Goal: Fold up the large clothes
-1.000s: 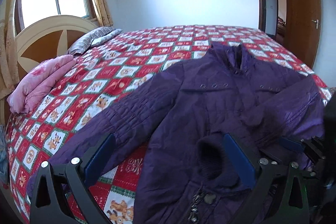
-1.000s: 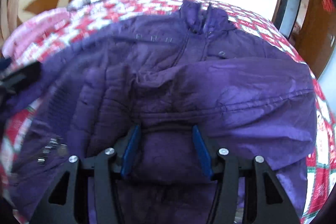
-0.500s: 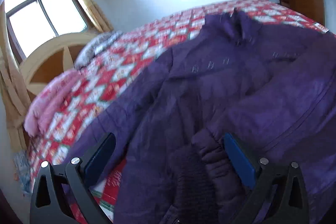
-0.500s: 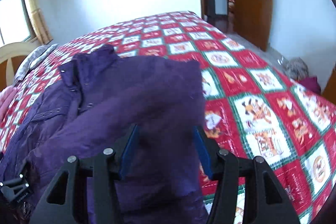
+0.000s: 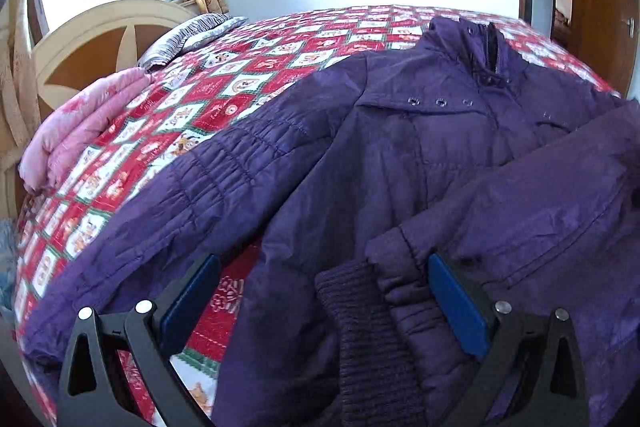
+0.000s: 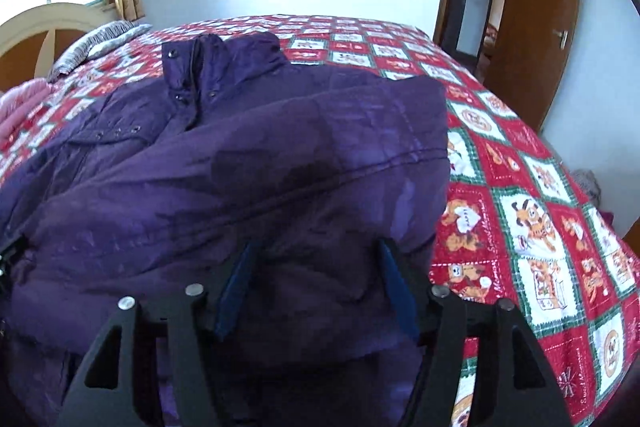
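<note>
A purple padded jacket (image 5: 400,155) lies face up on the red patchwork quilt (image 5: 240,87), collar (image 5: 480,39) at the far side. One sleeve is folded across its front, and that sleeve's knitted cuff (image 5: 360,315) sits between the fingers of my left gripper (image 5: 323,259). This gripper is wide open, its right finger beside the sleeve end. In the right wrist view, my right gripper (image 6: 317,246) straddles a bulge of the jacket (image 6: 240,167) near its folded right edge. Its jaws are opening, with the fabric still between the blue pads (image 6: 236,283).
A pink blanket (image 5: 80,123) and a striped pillow (image 5: 192,35) lie by the headboard (image 5: 92,39) at the far left. Bare quilt (image 6: 520,207) stretches right of the jacket to the bed edge. A brown door (image 6: 536,27) stands open beyond.
My right gripper carried the jacket fabric over and laid it on the jacket, and its jaws now stand wider. My left gripper sank closer to the knitted cuff.
</note>
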